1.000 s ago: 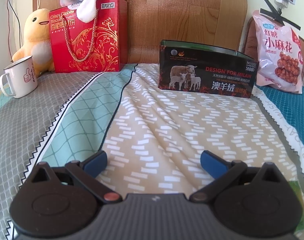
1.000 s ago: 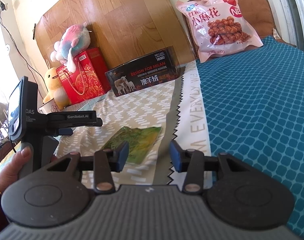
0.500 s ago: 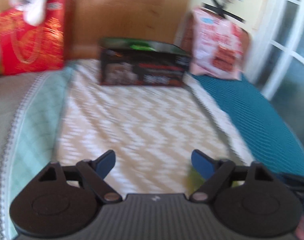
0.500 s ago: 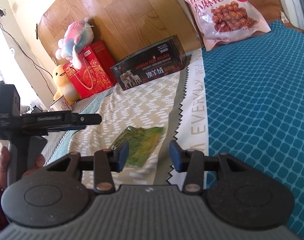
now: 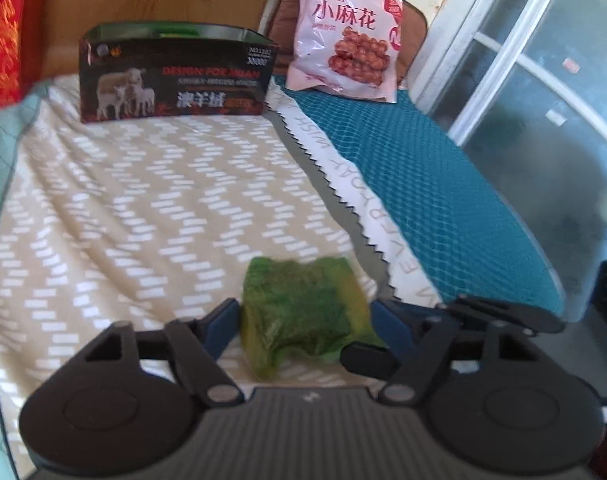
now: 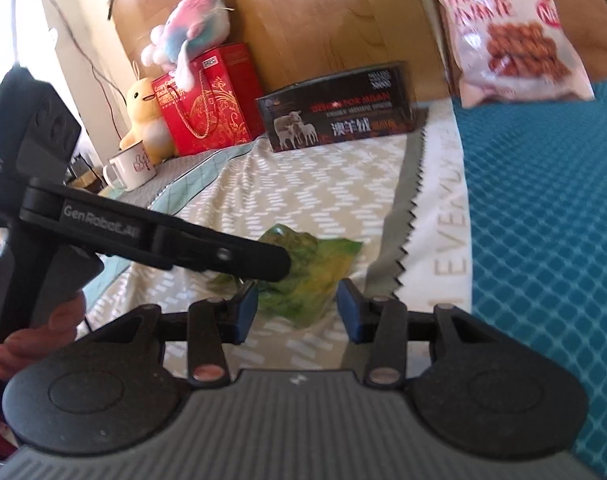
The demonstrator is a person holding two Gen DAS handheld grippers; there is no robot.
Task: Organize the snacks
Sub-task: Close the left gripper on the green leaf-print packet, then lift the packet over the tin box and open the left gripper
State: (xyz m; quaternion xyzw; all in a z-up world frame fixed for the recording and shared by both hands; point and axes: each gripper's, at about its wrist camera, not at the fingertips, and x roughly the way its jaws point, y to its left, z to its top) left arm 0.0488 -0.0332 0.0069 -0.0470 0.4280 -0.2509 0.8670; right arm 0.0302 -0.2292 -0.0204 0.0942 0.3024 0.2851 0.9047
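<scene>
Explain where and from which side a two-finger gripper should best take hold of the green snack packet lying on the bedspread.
Probably across its two long side edges, coming from the near short end. The green snack packet lies flat and rumpled on the bedspread; the left gripper already straddles it that way, jaws closing. Its puffed near end offers height to pinch.

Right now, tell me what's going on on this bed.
A person is sorting snacks with a two-finger tool in each hand. The left tool is closing around a green snack packet lying on the patterned bedspread; the packet sits between its fingers. The right tool hovers close by, also closing, gripping nothing. An open dark box and a pink snack bag stand by the headboard.
</scene>
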